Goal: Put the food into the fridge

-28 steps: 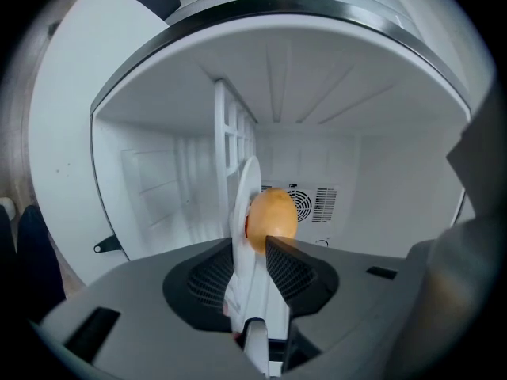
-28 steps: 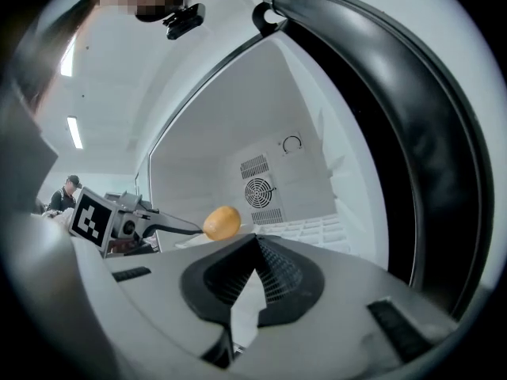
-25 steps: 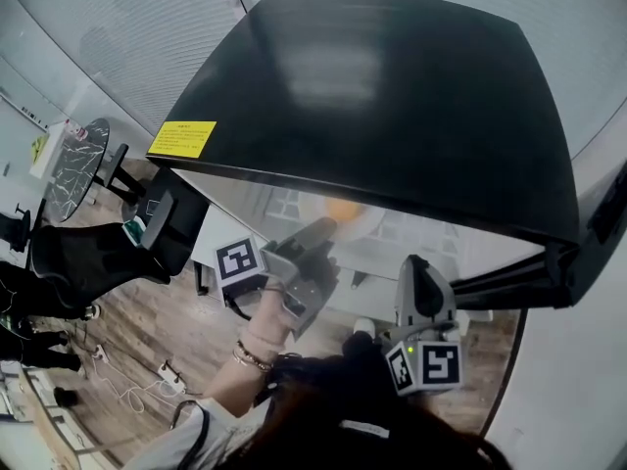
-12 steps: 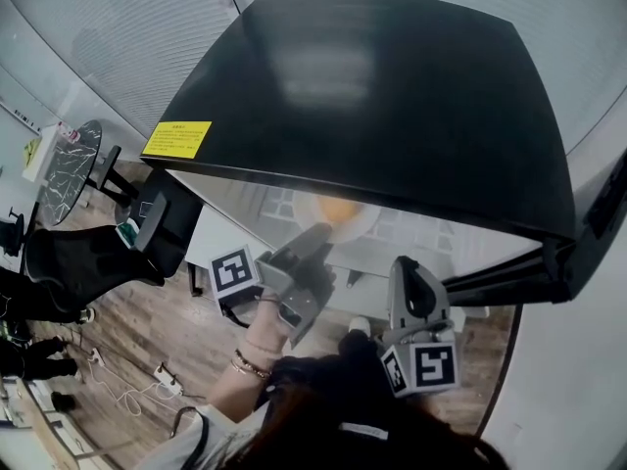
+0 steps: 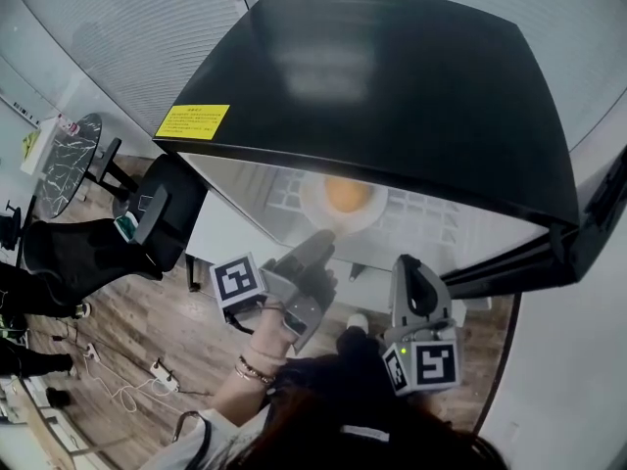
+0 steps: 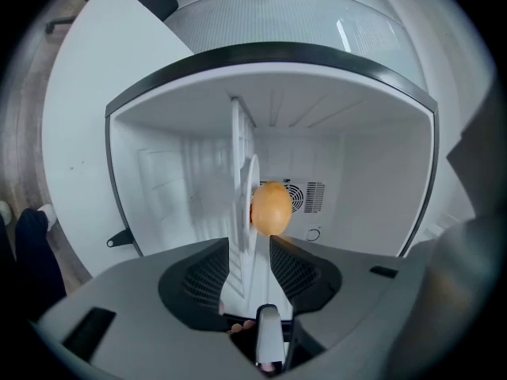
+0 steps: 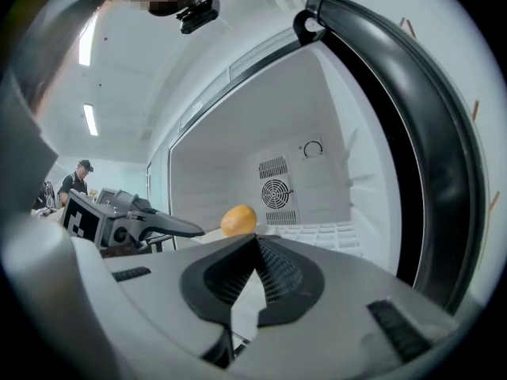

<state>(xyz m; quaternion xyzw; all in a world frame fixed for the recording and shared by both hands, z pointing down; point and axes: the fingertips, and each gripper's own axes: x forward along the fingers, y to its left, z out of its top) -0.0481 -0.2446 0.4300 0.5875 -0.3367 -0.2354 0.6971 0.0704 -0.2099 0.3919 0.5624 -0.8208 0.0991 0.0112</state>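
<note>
Left gripper (image 5: 318, 246): released. Its jaws have just been opening, then eased back slightly. They stand wide apart and grip nothing, with the tips at the near rim of the round white plate (image 5: 312, 204). Round orange food item (image 5: 346, 194): on that plate, on the white wire shelf (image 5: 431, 225) inside the open black-topped fridge (image 5: 392, 86). Right gripper (image 5: 409, 264): clenched, tips together, empty.

Round orange fruit (image 5: 347, 195) resting on white plate (image 5: 312, 204), inside open fridge (image 5: 392, 86)
</note>
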